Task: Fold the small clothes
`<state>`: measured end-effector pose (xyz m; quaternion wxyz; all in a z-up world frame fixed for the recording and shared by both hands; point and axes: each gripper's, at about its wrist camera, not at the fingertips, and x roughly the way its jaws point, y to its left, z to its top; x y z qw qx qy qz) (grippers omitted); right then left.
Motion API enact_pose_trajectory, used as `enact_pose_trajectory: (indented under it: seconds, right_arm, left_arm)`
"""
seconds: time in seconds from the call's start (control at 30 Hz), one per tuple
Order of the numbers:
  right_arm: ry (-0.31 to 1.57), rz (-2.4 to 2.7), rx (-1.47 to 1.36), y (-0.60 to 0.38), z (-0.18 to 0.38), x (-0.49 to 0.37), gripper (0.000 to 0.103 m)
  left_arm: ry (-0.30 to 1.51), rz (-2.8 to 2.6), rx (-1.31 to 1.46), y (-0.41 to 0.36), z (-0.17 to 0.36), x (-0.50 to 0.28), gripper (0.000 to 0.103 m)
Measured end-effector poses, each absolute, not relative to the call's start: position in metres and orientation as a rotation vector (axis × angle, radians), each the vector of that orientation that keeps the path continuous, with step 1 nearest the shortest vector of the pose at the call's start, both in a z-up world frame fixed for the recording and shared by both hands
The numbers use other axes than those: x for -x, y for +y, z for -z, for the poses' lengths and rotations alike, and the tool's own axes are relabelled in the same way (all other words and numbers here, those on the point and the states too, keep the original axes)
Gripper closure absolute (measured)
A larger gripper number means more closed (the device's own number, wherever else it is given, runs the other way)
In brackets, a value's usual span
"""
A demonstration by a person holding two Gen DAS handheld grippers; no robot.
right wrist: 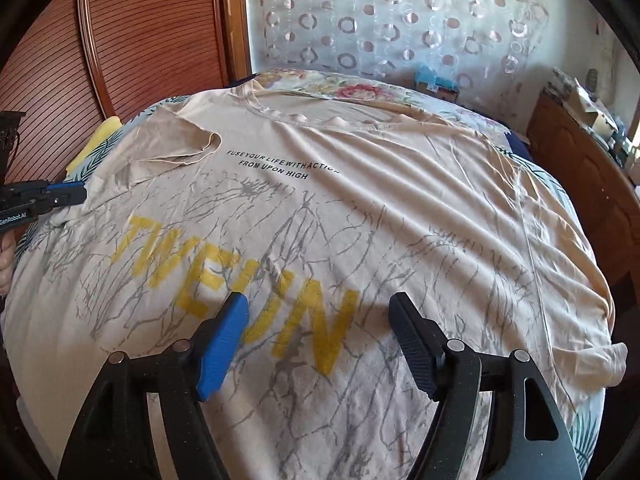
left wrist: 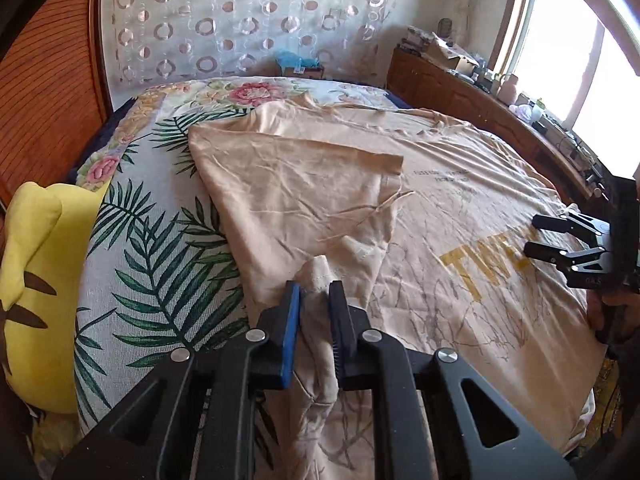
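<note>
A beige T-shirt (right wrist: 360, 208) with yellow letters, grey crack lines and black print lies spread face up on the bed. In the left wrist view its left side and sleeve (left wrist: 296, 184) are folded over onto the chest. My left gripper (left wrist: 315, 290) is shut on a bunched edge of the T-shirt near the hem; the cloth fills the narrow gap between its pads. It also shows at the left edge of the right wrist view as the left gripper (right wrist: 68, 196). My right gripper (right wrist: 318, 308) hovers open over the yellow letters with nothing between its fingers, and appears as the right gripper (left wrist: 536, 236) over the shirt's right side.
A floral, leaf-patterned bedspread (left wrist: 160, 248) covers the bed. A yellow plush cushion (left wrist: 36, 288) lies at its left edge. A cluttered wooden cabinet (left wrist: 500, 112) runs along the right under a bright window. Wooden slatted doors (right wrist: 132, 40) stand left, a ring-patterned curtain behind.
</note>
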<state>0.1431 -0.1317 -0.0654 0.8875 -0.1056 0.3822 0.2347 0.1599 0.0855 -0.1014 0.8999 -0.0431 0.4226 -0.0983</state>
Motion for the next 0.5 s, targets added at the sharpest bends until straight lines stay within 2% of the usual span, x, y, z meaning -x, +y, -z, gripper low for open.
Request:
enact_pose_trajectory:
  seconds: [0.23,0.27,0.3,0.5]
  right_arm:
    - [0.791,-0.481,0.221,-0.131,0.069,-0.146,0.026]
    - [0.791,-0.48,0.222,-0.133,0.068,-0.147,0.025]
    - [0.792,-0.48,0.222,-0.132,0.069,-0.148,0.025]
    - [0.795,-0.476,0.222,-0.133,0.069,-0.15,0.023]
  left_arm:
    - [0.88,0.207,0.046,0.079,0.101,-0.165,0.088]
    - [0.869,0.216,0.038,0.076,0.099,-0.163,0.097]
    - [0.866,0.227,0.034,0.073,0.098,-0.164,0.098]
    - [0.829,0.257,0.002,0.06,0.084,-0.156,0.098]
